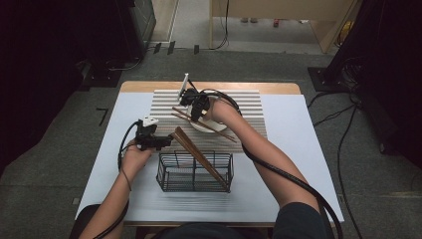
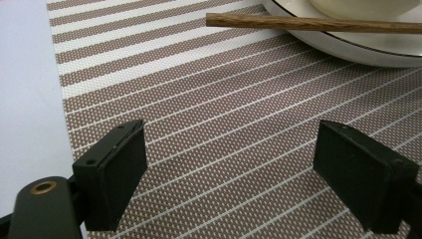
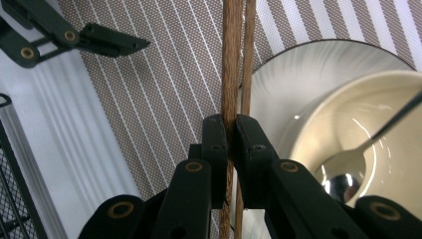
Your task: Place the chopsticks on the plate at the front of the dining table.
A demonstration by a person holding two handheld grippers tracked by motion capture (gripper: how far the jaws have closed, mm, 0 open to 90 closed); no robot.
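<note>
Nearest the front edge of the bench (image 1: 298, 149) stands a wire basket (image 1: 195, 172) with a pair of chopsticks (image 1: 199, 155) leaning out of it toward the left.

Just beyond it, near the left edge of the striped mat (image 1: 249, 107), the left hand-held gripper (image 2: 231, 164) hovers with its jaws spread wide and nothing between them.

Farther back, by the plate (image 3: 308, 64) and the bowl (image 3: 378, 114) with a spoon (image 3: 343, 174) in it, the right hand-held gripper (image 3: 231, 149) is clenched on a chopstick (image 3: 231, 59), with a second chopstick (image 3: 247, 55) lying just beside it across the plate's rim.

The step in hand looks like laying out, or collecting, the chopsticks at the plate. If laying out, the next move calls for setting the gripped stick down parallel to its partner before letting go.
</note>
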